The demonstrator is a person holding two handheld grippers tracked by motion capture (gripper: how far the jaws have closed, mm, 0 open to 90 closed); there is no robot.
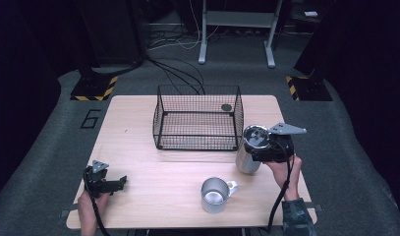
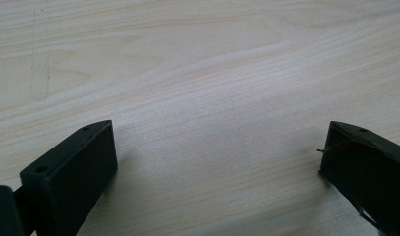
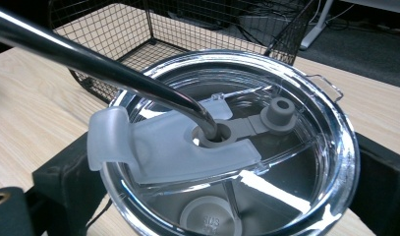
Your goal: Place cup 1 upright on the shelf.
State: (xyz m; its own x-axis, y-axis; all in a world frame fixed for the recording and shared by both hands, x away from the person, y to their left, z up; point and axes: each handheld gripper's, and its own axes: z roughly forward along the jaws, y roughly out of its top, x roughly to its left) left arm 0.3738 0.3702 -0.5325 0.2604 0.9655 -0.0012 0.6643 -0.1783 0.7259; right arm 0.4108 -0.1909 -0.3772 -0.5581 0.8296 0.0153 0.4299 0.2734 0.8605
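a steel tumbler [image 1: 250, 150] with a clear lid [image 3: 237, 147] is gripped near its top by the right gripper [image 1: 260, 146], whose jaws are seen on either side of it in the right gripper view. the tumbler is found at the right of the table [image 1: 138, 147], just outside the near right corner of the wire basket [image 1: 197, 118]; whether its base rests on the wood or is lifted off it cannot be told. a metal straw [image 3: 89, 61] is passed through the lid's grey seal [image 3: 213, 135] and leans away to the left in that view.

the left gripper [image 1: 111, 184] is held low at the near left of the table, its jaws spread wide over bare wood with nothing between them. a steel mug [image 1: 214, 194] with its handle to the right is left standing in the near middle, untouched.

the work is judged to be at an early stage: the tumbler has been grasped but not yet placed, and the basket holds only a small dark disc [image 1: 226, 107] at its far right. if the basket is the goal, the tumbler and the mug both remain to be carried in.
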